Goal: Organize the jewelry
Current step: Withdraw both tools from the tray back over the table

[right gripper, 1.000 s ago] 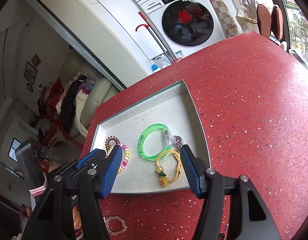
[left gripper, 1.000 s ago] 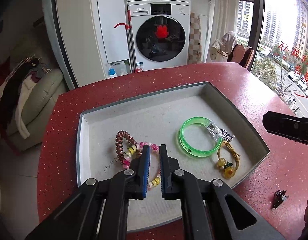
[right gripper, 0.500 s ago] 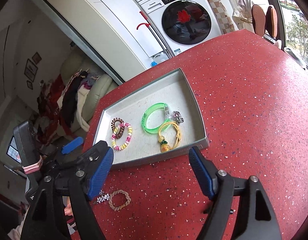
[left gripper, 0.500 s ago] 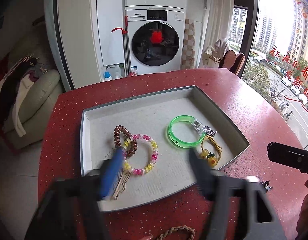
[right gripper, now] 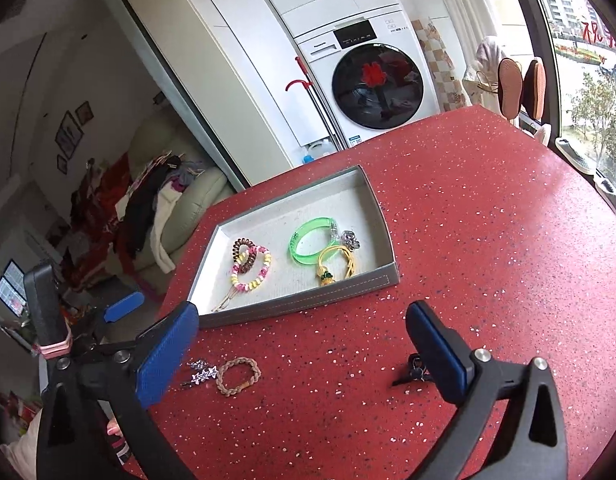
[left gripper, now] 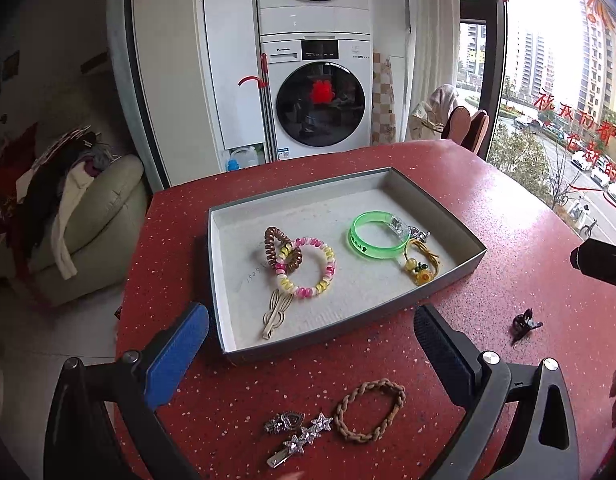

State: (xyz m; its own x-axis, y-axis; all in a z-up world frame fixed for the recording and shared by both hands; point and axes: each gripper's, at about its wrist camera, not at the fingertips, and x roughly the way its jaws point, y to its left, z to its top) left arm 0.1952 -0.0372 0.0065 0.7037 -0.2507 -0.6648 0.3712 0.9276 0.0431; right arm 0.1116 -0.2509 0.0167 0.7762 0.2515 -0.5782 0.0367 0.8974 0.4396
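Note:
A grey tray on the red table holds a brown spiral hair tie, a beaded bracelet, a cream hair clip, a green bangle and a yellow cord with a charm. On the table in front of the tray lie a braided bracelet, star clips and a dark claw clip. My left gripper is open and empty above the tray's near edge. My right gripper hangs over the table, its jaws opening with nothing between them; the claw clip lies by its right finger.
The table's left edge drops to the floor beside a cream sofa piled with clothes. A washing machine stands behind the table. Windows run along the right side. Bare red tabletop stretches right of the tray.
The left jaws went from nearly shut to wide, and a cream hair clip now lies in the tray. Both grippers drew back from the tray. The right jaws widened.

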